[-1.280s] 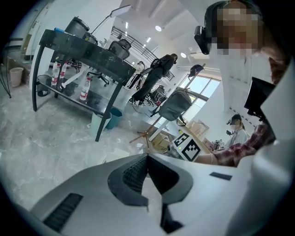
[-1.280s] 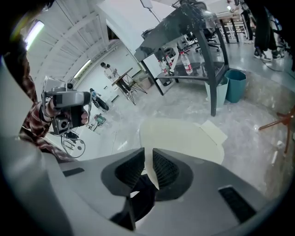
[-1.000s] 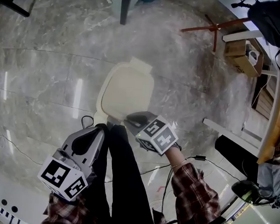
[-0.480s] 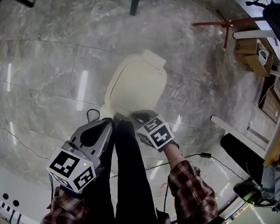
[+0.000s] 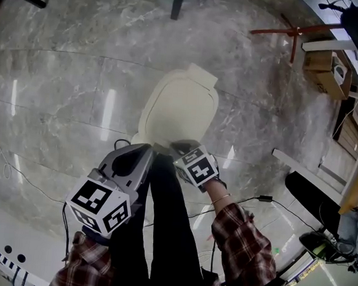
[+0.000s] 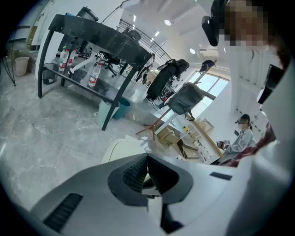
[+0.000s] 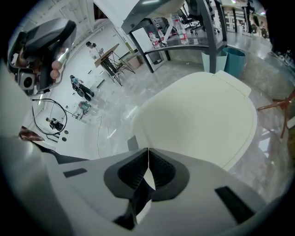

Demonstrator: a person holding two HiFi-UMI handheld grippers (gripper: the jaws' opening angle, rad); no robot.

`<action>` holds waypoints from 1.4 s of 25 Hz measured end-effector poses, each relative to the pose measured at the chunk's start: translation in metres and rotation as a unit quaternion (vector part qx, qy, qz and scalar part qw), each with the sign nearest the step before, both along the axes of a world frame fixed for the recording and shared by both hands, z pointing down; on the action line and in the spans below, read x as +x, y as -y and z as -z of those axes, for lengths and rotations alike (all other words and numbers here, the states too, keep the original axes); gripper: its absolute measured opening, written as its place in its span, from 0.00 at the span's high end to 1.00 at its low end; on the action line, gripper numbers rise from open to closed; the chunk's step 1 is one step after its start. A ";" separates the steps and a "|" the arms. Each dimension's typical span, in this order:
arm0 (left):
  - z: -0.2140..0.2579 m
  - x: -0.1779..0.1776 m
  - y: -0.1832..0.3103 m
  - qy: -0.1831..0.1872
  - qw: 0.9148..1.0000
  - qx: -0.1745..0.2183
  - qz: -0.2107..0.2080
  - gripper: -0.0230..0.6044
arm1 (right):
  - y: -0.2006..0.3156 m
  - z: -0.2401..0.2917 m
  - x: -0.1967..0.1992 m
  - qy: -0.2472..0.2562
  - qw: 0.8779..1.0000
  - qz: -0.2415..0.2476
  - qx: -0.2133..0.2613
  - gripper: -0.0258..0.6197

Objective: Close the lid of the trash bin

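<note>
Head view shows the cream, rounded plastic trash bin lid [image 5: 178, 108] at frame centre, seemingly lying flat, with the left gripper [image 5: 142, 157] and right gripper [image 5: 177, 148] at its lower edge, jaws pressed together on nothing; it looks light, stiff and smooth, best pushed near its front rim.

No word, brand or number is legible; the left cube [image 5: 98, 208] and right cube [image 5: 197, 166] bear only square markers.

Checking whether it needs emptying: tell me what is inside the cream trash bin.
Only its cream oval plastic lid shows, lying over the opening. The contents are covered and cannot be seen.
</note>
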State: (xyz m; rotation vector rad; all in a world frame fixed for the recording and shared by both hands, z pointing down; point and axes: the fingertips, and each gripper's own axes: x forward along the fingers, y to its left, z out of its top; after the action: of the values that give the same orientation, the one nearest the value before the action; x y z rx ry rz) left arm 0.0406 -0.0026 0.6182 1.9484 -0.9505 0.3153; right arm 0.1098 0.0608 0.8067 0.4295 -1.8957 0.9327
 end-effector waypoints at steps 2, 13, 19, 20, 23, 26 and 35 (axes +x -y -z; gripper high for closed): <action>0.000 0.000 0.001 -0.001 1.000 -0.001 0.000 0.94 | 0.000 -0.002 0.000 -0.004 1.000 0.004 0.001 0.94; -0.002 -0.009 -0.001 0.000 1.000 -0.005 0.004 0.94 | -0.002 -0.010 -0.002 -0.029 0.999 0.019 -0.006 0.94; 0.010 -0.012 0.001 -0.001 1.000 0.002 -0.002 0.94 | 0.002 0.007 -0.003 -0.004 0.997 -0.061 -0.050 0.94; 0.014 -0.012 0.001 -0.001 1.000 0.005 -0.004 0.94 | 0.004 0.014 -0.003 0.003 0.996 -0.073 -0.050 0.94; 0.034 -0.015 0.008 -0.003 1.000 0.019 -0.002 0.94 | 0.013 0.046 -0.005 0.020 0.995 -0.093 -0.038 0.94; 0.063 -0.015 0.017 -0.008 0.999 0.038 0.000 0.94 | 0.027 0.094 -0.010 0.052 0.992 -0.110 -0.017 0.94; 0.178 -0.008 0.034 -0.038 0.994 0.102 -0.012 0.94 | 0.048 0.282 -0.033 0.196 0.958 -0.201 0.056 0.94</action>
State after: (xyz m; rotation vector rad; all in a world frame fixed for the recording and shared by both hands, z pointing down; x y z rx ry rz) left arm 0.0330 -0.0368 0.4402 2.1428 -0.9402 0.1610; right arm 0.0771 0.0129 0.5251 0.7641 -2.2754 1.2521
